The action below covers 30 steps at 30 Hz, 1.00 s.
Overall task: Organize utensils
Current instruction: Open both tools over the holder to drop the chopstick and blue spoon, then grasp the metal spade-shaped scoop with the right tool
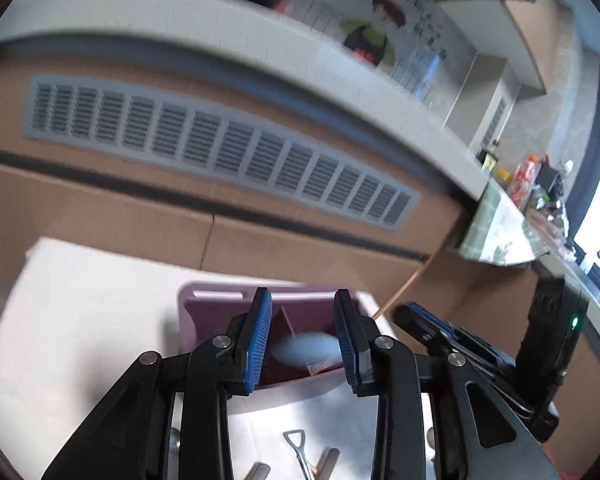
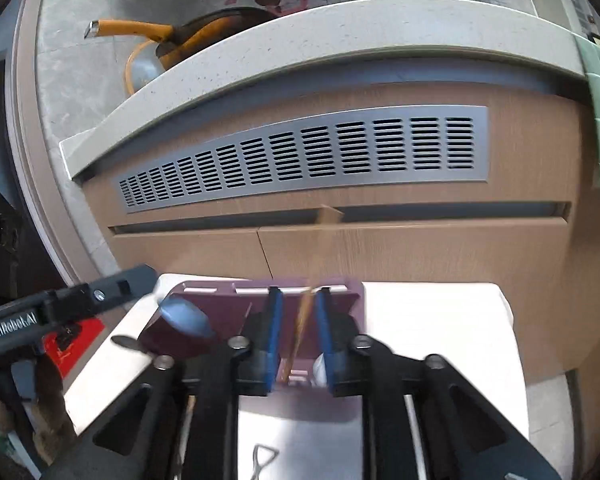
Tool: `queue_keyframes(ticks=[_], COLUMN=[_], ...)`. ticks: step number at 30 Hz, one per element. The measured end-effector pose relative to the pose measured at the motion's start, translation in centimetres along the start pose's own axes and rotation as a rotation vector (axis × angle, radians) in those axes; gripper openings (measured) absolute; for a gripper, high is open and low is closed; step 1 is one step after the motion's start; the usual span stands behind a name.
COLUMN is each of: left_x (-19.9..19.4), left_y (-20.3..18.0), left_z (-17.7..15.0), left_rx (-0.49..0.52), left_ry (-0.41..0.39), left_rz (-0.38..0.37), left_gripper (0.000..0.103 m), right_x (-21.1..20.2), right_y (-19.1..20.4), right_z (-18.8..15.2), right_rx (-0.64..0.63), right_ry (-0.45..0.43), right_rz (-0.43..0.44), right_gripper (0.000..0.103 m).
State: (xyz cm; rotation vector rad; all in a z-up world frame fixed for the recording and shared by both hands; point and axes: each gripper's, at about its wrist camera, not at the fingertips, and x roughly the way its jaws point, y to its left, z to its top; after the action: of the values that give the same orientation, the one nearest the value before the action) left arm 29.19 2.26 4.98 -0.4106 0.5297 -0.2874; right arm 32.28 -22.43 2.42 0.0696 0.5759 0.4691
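Chopsticks (image 2: 303, 320) stand loose between the parted right tongs (image 2: 298, 338) over the purple organizer (image 1: 216, 312); left tongs (image 1: 302, 344), open and empty, hover above a blue spoon (image 1: 304, 350) inside it. More metal utensils (image 1: 298, 452), nearer than the organizer, remain unsorted.

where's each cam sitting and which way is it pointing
Left wrist: rides the left gripper, looking forward and slightly down past its blue pads into the purple bin and at the cabinet vent; the right gripper shows at right.
Right wrist: rides the right gripper, facing the same bin, a blurred wooden stick between its open pads; the left gripper shows at left.
Shared: bin, vent, white table, counter edge.
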Motion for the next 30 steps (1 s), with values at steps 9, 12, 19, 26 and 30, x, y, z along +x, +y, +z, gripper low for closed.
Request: queue_keyframes(ticks=[9, 12, 19, 26, 30], left_x=[-8.2, -8.0, -7.3, -7.8, -7.8], left_y=[-0.6, 0.1, 3.1, 4.4, 4.4], left_z=[-3.3, -6.6, -13.6, -14.2, -14.4], left_rx=[0.095, 0.113, 0.124, 0.077, 0.073], left_ry=[-0.083, 0.038, 0.238, 0.252, 0.258], left_rz=[0.142, 0.180, 0.268, 0.285, 0.279], left_gripper=[0.036, 0.036, 0.036, 0.036, 0.036], right_x=[-7.9, -8.0, -6.6, -3.8, -2.6], right_y=[-0.1, 0.5, 1.9, 2.8, 3.0], right_z=[-3.9, -6.6, -14.0, -14.6, -13.9], right_rx=[-0.056, -0.097, -0.172, -0.172, -0.116], right_ry=[-0.032, 0.075, 0.321, 0.388, 0.413], right_rz=[-0.071, -0.054, 0.000, 0.040, 0.069], right_gripper=[0.025, 0.025, 0.024, 0.023, 0.023])
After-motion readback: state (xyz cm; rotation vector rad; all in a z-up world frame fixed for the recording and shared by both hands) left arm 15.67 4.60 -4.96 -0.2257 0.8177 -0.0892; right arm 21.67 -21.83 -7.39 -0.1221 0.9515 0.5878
